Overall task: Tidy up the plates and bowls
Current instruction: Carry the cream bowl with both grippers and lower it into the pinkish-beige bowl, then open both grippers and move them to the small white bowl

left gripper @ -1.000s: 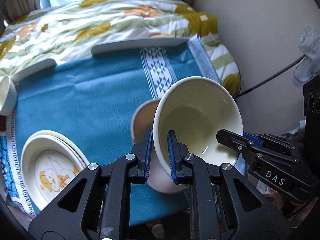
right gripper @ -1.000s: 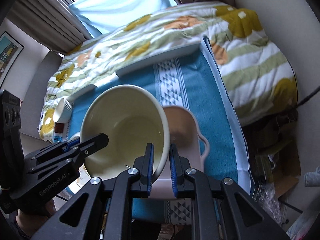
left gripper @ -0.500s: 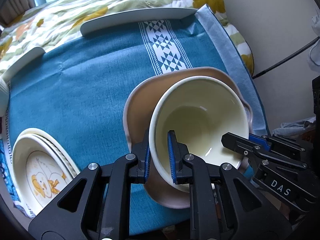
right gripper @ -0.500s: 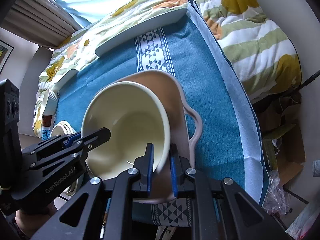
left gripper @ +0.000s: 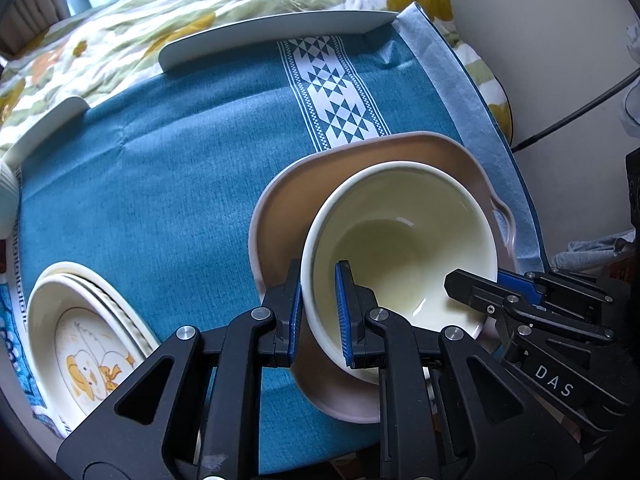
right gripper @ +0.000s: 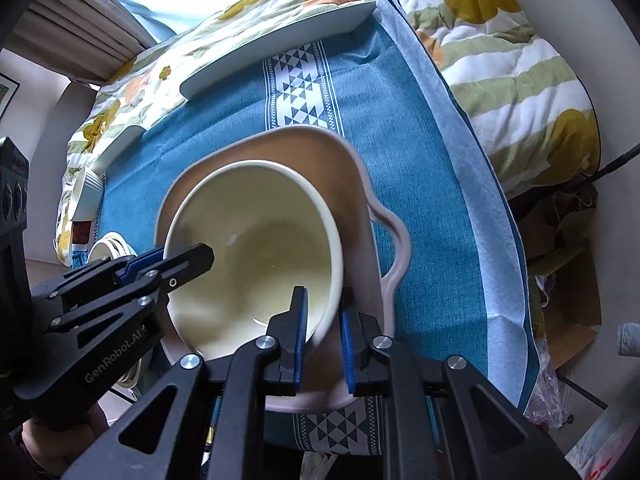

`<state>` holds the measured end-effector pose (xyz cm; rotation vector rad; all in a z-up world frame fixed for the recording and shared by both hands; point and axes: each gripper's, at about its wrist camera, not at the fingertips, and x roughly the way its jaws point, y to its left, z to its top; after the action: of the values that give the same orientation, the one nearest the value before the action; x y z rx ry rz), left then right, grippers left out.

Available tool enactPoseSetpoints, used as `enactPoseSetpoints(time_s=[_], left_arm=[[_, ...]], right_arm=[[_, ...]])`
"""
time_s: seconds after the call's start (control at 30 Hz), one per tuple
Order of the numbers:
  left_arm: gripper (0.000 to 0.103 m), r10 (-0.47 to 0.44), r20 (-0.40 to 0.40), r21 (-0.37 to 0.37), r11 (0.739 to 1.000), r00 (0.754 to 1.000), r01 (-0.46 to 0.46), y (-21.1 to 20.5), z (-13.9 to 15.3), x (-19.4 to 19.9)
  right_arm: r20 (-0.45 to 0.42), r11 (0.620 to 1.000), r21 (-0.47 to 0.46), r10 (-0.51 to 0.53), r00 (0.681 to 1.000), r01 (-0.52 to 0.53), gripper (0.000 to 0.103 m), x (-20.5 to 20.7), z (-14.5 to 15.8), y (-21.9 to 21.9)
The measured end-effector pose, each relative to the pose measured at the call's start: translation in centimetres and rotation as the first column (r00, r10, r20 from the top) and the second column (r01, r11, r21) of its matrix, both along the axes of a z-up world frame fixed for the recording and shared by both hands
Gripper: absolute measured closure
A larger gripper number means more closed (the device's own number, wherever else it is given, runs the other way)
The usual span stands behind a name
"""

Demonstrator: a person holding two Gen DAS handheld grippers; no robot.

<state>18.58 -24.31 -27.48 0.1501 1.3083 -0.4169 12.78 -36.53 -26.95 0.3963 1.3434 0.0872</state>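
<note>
Left gripper [left gripper: 318, 312] and right gripper [right gripper: 323, 330], each clamped on the cream bowl [left gripper: 404, 240] rim, above teal patterned tablecloth [left gripper: 160, 184]; floral quilt [right gripper: 500, 40] beyond

ribbed white cup [left gripper: 7, 200] — cut by left edge | pink dish [left gripper: 360, 184] floor — hidden under cream bowl [left gripper: 404, 240]
</note>
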Motion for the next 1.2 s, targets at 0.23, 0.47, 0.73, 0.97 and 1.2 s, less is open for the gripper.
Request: enactPoseSetpoints(time_s=[0.23, 0.47, 0.73, 0.97, 1.2], left_arm=[[0.089, -0.012, 0.049, 0.050, 0.999, 0.999, 0.009, -0.2, 0.9, -0.3], [0.089, -0.007, 0.069, 0.037, 0.999, 0.998, 0.004, 0.3, 2.5, -0.4], [0.089, 0.035, 0.140, 0.005, 0.999, 0.990, -0.037, 1.7, 7.4, -1.7], [0.008, 0.140, 0.278, -0.028, 0.990, 0.950, -0.138, 4.6, 12.9, -3.2], [0.002, 0.356, 0.394, -0.091, 0.933, 0.847, -0.349, 11.7, 17.5, -4.9]], right_arm=[[-0.054, 1.000, 0.002, -0.012, 0.998, 0.012, 0.089, 0.5, 0.3, 0.0], [-0.043, 1.000, -0.026, -0.009, 0.999, 0.008, 0.088, 0.4, 2.0, -0.1], [0.017, 0.999, -0.026, 0.019, 1.000, -0.019, 0.088, -0.5, 5.5, -0.4], [0.160, 0.993, -0.004, 0.114, 0.980, -0.115, 0.072, -0.2, 10.0, 0.6], [0.325, 0.965, 0.010, 0.244, 0.914, -0.262, 0.010, 2.4, 13.9, 3.0]])
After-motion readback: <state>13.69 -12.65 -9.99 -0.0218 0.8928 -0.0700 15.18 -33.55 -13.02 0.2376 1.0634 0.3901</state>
